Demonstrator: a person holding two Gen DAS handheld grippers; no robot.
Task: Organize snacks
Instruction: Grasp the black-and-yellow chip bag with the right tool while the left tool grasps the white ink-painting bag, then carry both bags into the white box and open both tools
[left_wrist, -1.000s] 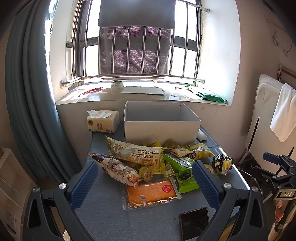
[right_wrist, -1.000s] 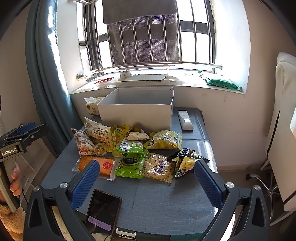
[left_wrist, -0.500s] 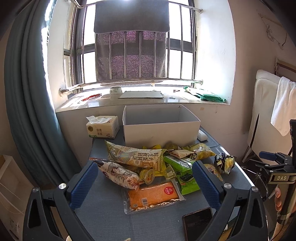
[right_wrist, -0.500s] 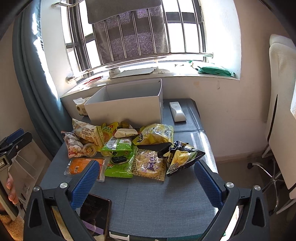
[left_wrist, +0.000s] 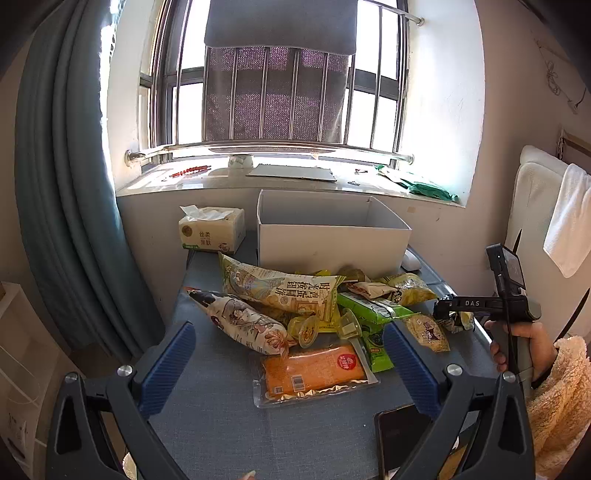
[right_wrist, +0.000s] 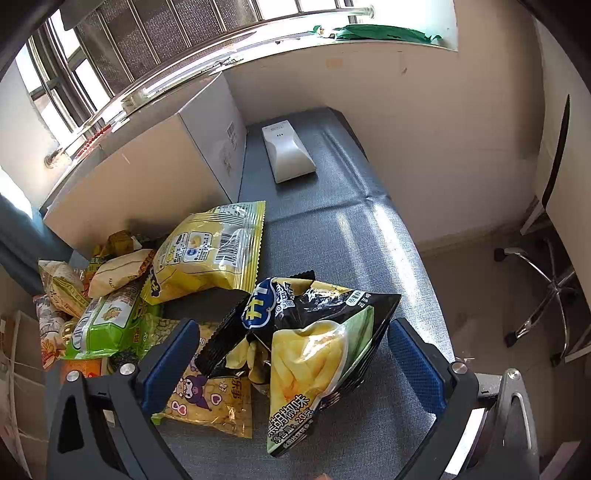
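right gripper (right_wrist: 290, 365) spread wide at the bottom of the right wrist frame, blue pads either side of a black and yellow chip bag (right_wrist: 314, 347) without touching it; bag crumpled, glossy, propped up in the lower middle. lower left of it, partly under its corner, a clear yellow packet with cartoon print (right_wrist: 210, 402); left edge, a green pack (right_wrist: 107, 325); middle left, a yellow pouch (right_wrist: 210, 251) lying flat. upper left, wall of a white box (right_wrist: 155, 173); upper middle, a white remote (right_wrist: 288, 151) on the grey-blue table (right_wrist: 351, 229).

left gripper (left_wrist: 290, 365) likewise fully apart at the bottom of the left wrist frame, gripping nothing, above bare table in front of an orange vacuum pack (left_wrist: 314, 369). beyond it, centre, a floral bag (left_wrist: 240, 321) and a long pale printed bag (left_wrist: 280, 288) heaped over smaller packs. open box top in the upper middle, tissue pack (left_wrist: 212, 229) to its left, dark phone (left_wrist: 402, 439) lower right. right hand (left_wrist: 517, 343) at the right edge on a gripper handle
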